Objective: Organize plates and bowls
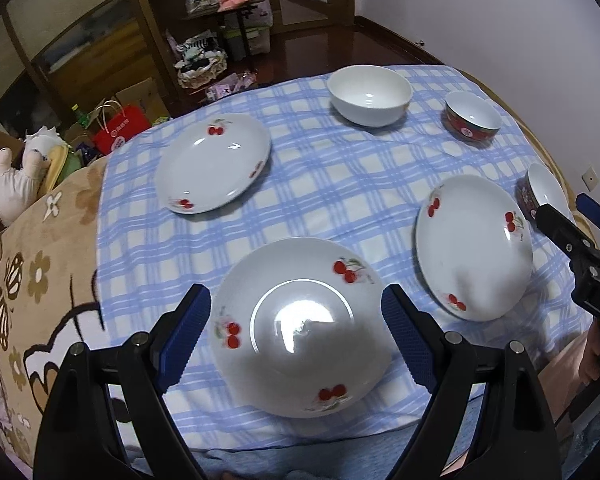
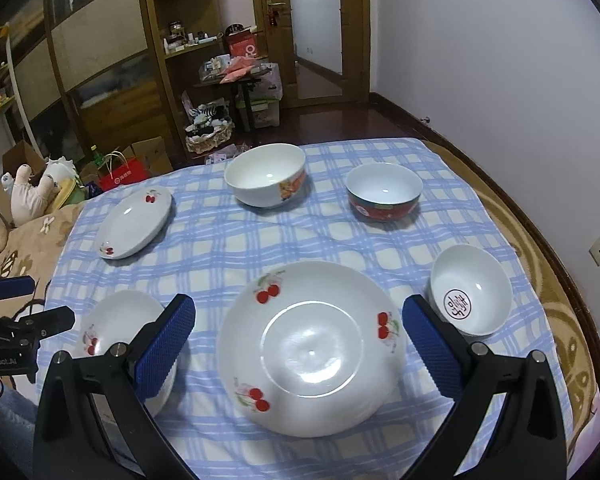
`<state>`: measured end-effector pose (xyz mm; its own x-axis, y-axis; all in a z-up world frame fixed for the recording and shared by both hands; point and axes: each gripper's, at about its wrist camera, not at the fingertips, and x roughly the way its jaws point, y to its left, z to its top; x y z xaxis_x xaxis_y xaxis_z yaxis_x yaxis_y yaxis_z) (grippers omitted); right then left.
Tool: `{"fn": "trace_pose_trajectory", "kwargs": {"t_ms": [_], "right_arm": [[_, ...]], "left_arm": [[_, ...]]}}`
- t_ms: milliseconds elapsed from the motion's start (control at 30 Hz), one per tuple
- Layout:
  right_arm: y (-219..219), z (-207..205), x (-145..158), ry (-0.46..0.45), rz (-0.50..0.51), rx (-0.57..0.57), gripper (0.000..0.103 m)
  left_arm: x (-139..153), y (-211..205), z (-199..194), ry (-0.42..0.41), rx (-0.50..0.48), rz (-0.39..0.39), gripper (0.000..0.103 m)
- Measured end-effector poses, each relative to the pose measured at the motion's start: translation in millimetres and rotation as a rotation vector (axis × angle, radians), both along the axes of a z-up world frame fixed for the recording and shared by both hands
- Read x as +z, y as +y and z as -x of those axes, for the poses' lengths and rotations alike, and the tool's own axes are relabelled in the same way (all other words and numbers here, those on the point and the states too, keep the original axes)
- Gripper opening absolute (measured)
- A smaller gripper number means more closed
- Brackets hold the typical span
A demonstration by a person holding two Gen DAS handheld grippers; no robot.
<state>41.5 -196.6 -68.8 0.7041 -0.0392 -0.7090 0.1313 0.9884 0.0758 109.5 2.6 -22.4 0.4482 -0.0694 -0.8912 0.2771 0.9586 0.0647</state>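
Note:
Three white plates with red cherries lie flat on the blue checked cloth. My left gripper point(image 1: 296, 300) hangs open over the nearest plate point(image 1: 300, 328), its blue pads clear of the rim. In the right wrist view that plate point(image 2: 116, 332) lies at the lower left. My right gripper point(image 2: 299, 307) stands open above the second plate point(image 2: 312, 348), holding nothing. The third plate point(image 1: 214, 162) lies at the far left. Beyond stand a large white bowl point(image 2: 266, 178) and a red bowl point(image 2: 384, 190), with a small white bowl point(image 2: 472, 290) bearing a round seal mark close to my right fingers.
The cloth point(image 2: 228, 248) covers a round surface with a brown patterned rim point(image 2: 556, 280). A flowered blanket point(image 1: 40, 280) and plush toys point(image 1: 16, 184) lie to the left. Wooden shelves point(image 2: 100, 60), boxes and a red bag point(image 2: 126, 174) stand behind. A white wall is on the right.

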Motion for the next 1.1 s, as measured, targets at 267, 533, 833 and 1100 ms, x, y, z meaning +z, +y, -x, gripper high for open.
{"fn": "trace_pose_trajectory", "kwargs": {"t_ms": [267,533,833,1100], "right_arm": [[30,-3,4,0.003,0.027,0.044,0.103],[56,-6,4,-0.013,0.053,0.067,0.103],[71,-9,1,-0.030,0.035,0.110,0.103],[82,-14,-12,-0.010,0.030,0.139,0.103]], "left_arm": [[4,22,-5,0.000,0.013,0.004,0.086],[-2,35,-12,0.023,-0.004,-0.008,0.086],[-16,43,-12,-0.001,0.040,-0.034,0.086],[-35,62,-20,0.050,0.106,-0.019,0.086]]}}
